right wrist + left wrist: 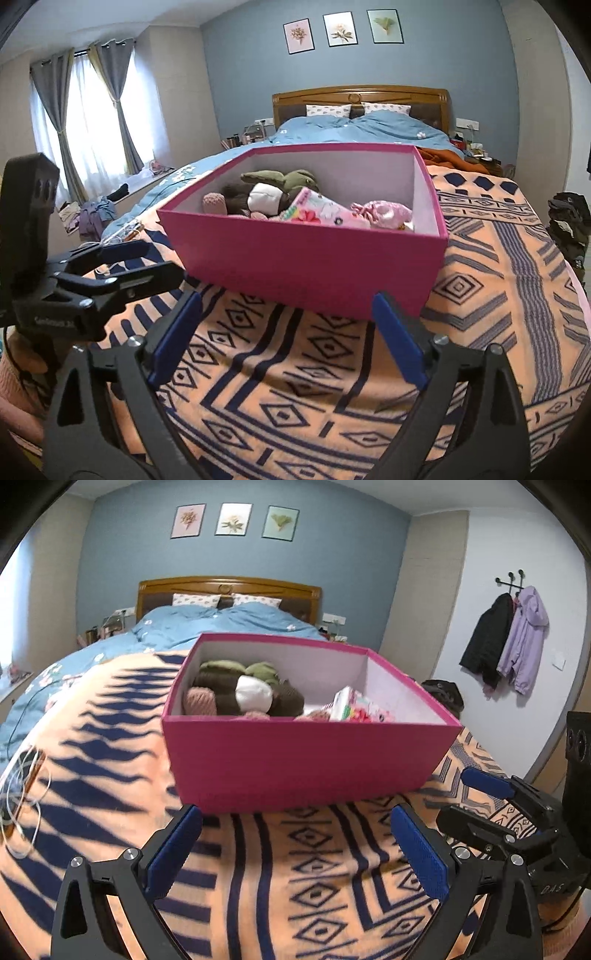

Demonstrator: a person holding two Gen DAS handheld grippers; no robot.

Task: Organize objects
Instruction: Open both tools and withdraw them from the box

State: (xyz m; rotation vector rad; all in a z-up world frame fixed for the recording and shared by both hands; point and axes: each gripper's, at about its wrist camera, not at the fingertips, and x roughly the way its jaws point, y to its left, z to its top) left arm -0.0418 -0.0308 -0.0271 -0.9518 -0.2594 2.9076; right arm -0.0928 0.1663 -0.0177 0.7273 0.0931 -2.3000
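Note:
A pink open box (295, 760) sits on the orange patterned blanket (314, 878) at the foot of the bed. Inside lie rolled brown, green and pink soft items (236, 690), a white one (253, 693) and a pink printed packet (354, 707). My left gripper (295, 834) is open and empty, just in front of the box. The right gripper (480, 797) shows at the right of the left wrist view. In the right wrist view the box (306, 258) is ahead, my right gripper (286, 317) is open and empty before it, and the left gripper (140, 258) is at its left.
A phone with white cable (22, 794) lies on the blanket at the left. Blue duvet (207, 626) and wooden headboard (229, 590) lie beyond the box. Jackets (506, 642) hang on the right wall. Curtained window (88, 110) and clothes (92, 218) stand left of the bed.

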